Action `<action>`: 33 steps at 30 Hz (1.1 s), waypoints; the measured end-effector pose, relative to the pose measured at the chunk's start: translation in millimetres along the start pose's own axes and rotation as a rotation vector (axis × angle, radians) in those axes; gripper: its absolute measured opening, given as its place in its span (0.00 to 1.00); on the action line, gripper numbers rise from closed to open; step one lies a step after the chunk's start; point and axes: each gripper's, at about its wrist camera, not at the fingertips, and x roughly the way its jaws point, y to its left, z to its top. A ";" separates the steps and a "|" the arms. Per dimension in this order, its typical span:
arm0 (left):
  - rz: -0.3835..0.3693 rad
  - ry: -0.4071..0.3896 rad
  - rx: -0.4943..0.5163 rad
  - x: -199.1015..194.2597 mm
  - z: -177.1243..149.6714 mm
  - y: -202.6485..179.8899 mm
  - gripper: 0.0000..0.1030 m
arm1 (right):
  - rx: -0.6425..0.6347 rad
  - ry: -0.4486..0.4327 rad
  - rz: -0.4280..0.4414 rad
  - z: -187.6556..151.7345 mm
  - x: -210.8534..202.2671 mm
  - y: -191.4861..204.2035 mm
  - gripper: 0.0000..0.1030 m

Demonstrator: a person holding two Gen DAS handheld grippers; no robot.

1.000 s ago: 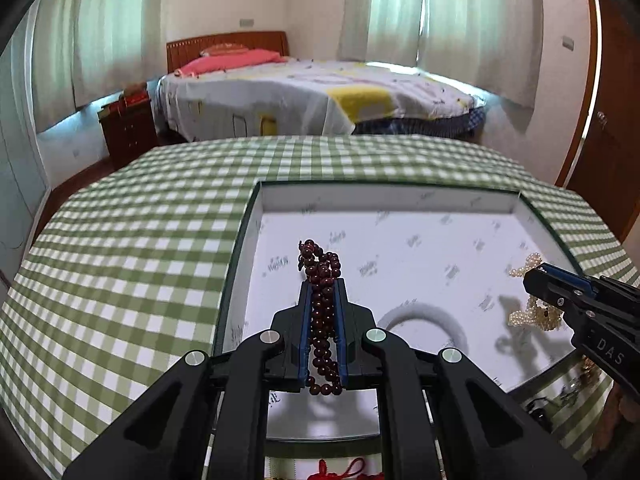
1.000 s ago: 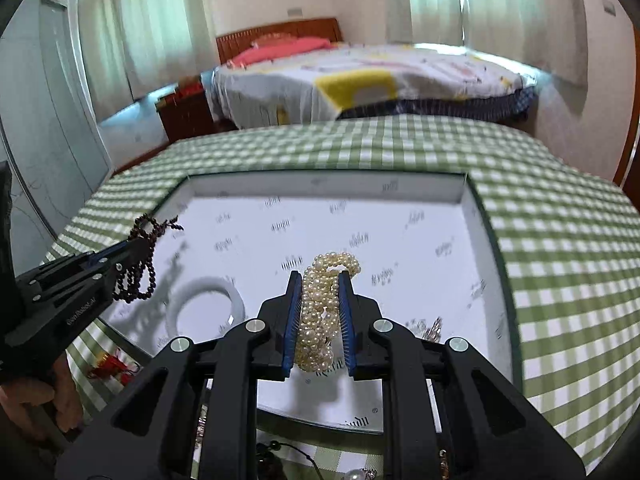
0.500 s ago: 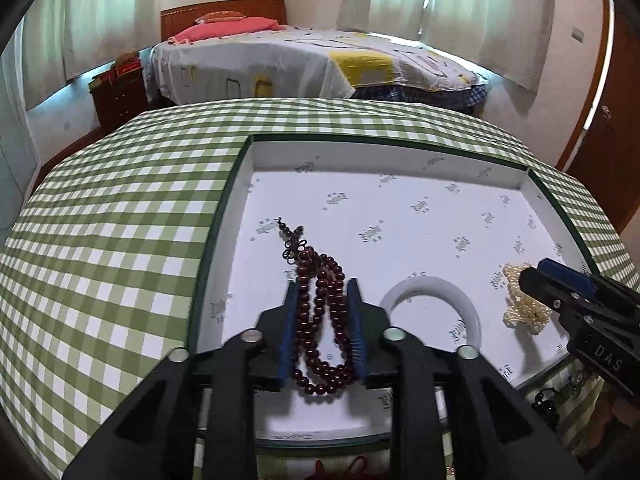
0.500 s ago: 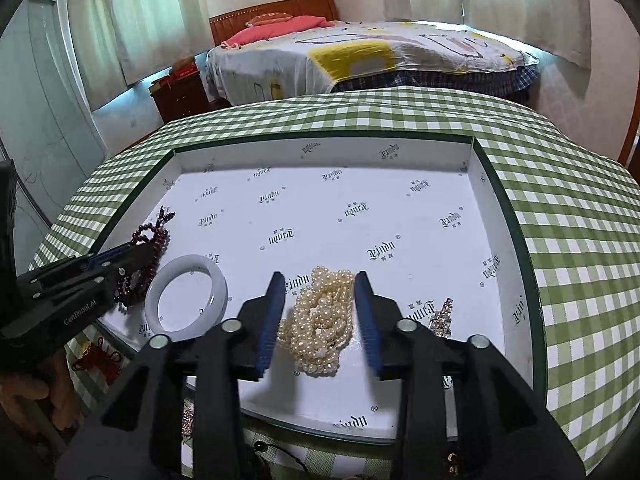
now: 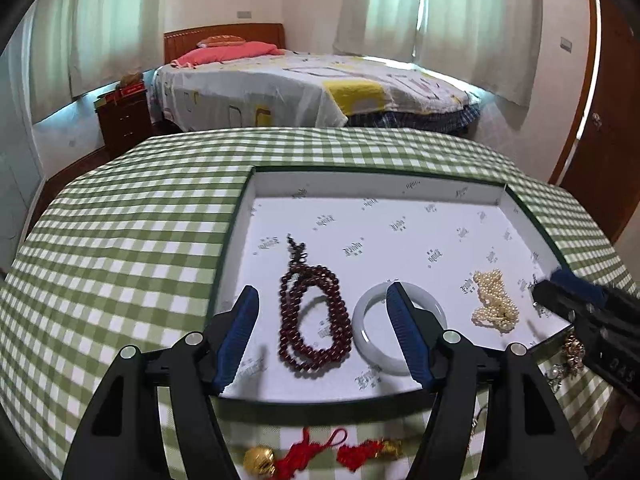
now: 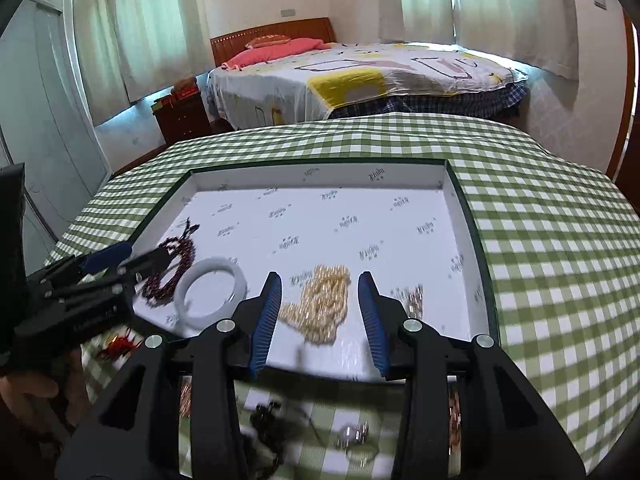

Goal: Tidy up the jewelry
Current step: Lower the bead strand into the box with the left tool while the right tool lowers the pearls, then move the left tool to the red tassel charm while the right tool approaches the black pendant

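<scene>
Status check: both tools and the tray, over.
Left tool open, right tool open. Red beads, white bangle, pearls lying in tray. Nothing blocking.

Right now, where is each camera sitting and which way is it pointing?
Left wrist: on the left gripper, facing the red beads in the white box; its open fingers show.
Right wrist: on the right gripper, facing the pearls; its open fingers show.
Shared: box, beads, pearls, white bangle, bed.
</scene>
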 end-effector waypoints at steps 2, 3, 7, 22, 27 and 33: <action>0.006 -0.011 -0.016 -8.3 -1.6 4.1 0.63 | -0.001 0.000 -0.003 -9.7 -8.6 1.4 0.38; 0.012 -0.021 -0.024 -14.1 -4.0 6.0 0.63 | -0.001 -0.002 -0.006 -15.5 -13.5 1.9 0.38; 0.035 -0.051 -0.031 -33.4 -15.7 8.5 0.63 | -0.005 0.000 -0.003 -32.0 -24.0 3.6 0.37; 0.077 -0.037 -0.003 -56.2 -55.4 9.4 0.63 | -0.052 0.053 0.042 -63.8 -19.5 23.9 0.29; 0.081 -0.019 -0.014 -53.3 -60.0 12.7 0.63 | -0.059 0.080 0.042 -64.5 -13.2 27.2 0.29; 0.091 0.005 -0.033 -51.1 -70.3 18.0 0.63 | -0.067 0.104 0.029 -65.8 -6.1 28.4 0.26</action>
